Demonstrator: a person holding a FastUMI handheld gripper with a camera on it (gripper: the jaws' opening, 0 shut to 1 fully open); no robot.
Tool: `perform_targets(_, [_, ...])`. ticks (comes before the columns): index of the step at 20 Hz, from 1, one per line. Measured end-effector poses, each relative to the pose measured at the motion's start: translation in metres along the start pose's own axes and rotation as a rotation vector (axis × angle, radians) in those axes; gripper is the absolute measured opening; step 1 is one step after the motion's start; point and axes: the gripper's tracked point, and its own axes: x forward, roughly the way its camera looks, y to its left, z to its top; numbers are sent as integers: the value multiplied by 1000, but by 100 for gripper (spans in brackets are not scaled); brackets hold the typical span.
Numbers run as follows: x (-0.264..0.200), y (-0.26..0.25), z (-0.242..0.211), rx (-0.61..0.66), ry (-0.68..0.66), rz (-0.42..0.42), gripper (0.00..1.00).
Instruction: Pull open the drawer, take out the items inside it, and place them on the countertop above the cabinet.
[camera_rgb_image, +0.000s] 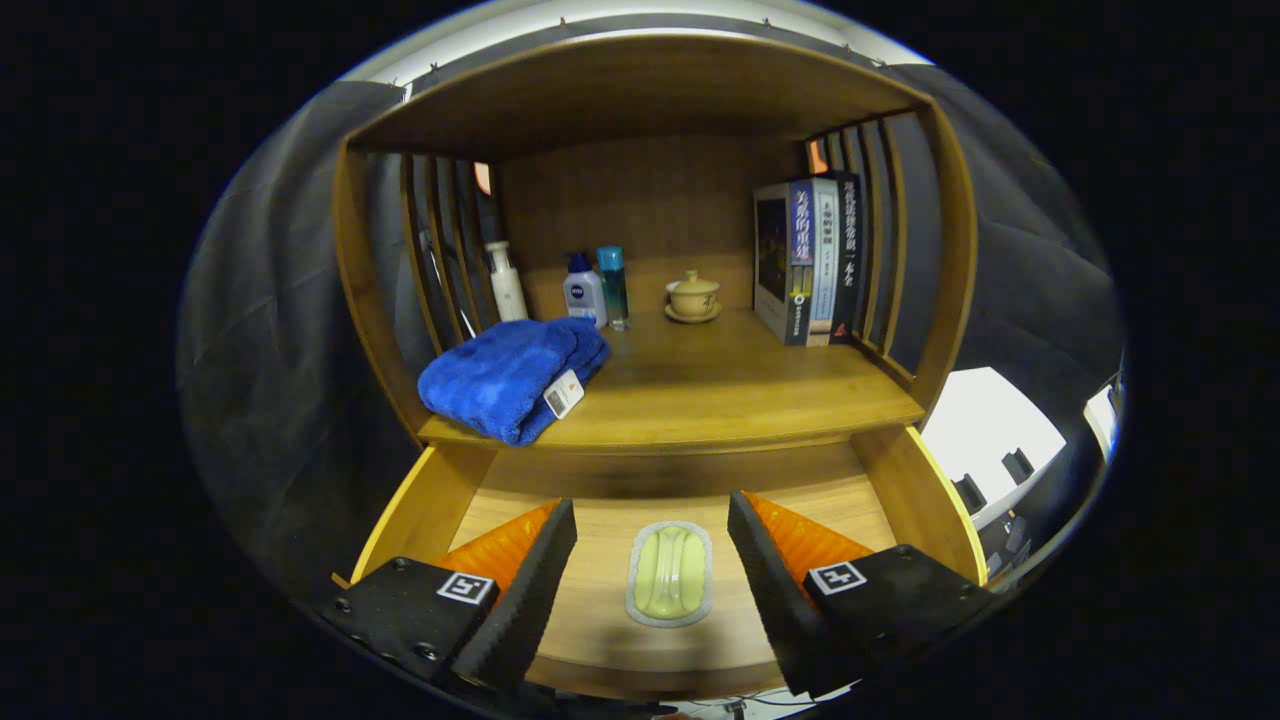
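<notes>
— Drawer (905, 480) first: where does it stand?
— Pulled out from under the countertop (720, 395), its wooden floor in plain sight, with the gripper (652, 545) hanging over it.

— How many things lie inside it?
— One that I can count: a pale green oblong item (669, 574) in a light grey rim, lying flat on the drawer floor, lengthwise towards the cabinet.

— And the fingers?
— Spread wide, one on each side of the green item, neither one touching it. It lies between them, nothing gripped.

— What is up on the countertop?
— One blue towel (512, 375), folded, at the front left corner, overhanging the edge a little, with a white tag (563, 393) on its near side. Behind it, three bottles at the back wall: a tall white one (506, 282), a short white one with a blue cap (584, 290), and a slim teal one (613, 288). The last two stand just beside each other, the tall one a little apart on the left.

— Anything else back there?
— One beige lidded cup (693, 294) on a saucer (693, 314), near the middle. On the right, a row of books (808, 262) upright against the slatted side (875, 240); I count three or four spines, and cannot tell which for sure.

— So the containers?
— Drawer: one item. Cup: lid on, contents hidden.
</notes>
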Motion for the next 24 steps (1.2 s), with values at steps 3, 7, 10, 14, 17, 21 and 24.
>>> perform_targets(3, [27, -6, -9, -41, 112, -28, 99])
perform_targets(7, [55, -13, -34, -61, 250, -60, 99])
perform_targets(10, [71, -16, -52, -50, 343, -72, 99])
perform_targets(14, [86, -27, -76, -35, 473, -100, 98])
perform_targets(17, [93, -32, -93, -34, 547, -116, 96])
perform_targets(21, [94, -21, -106, -36, 590, -77, 63])
perform_targets(24, [86, -21, -108, -42, 620, -80, 30])
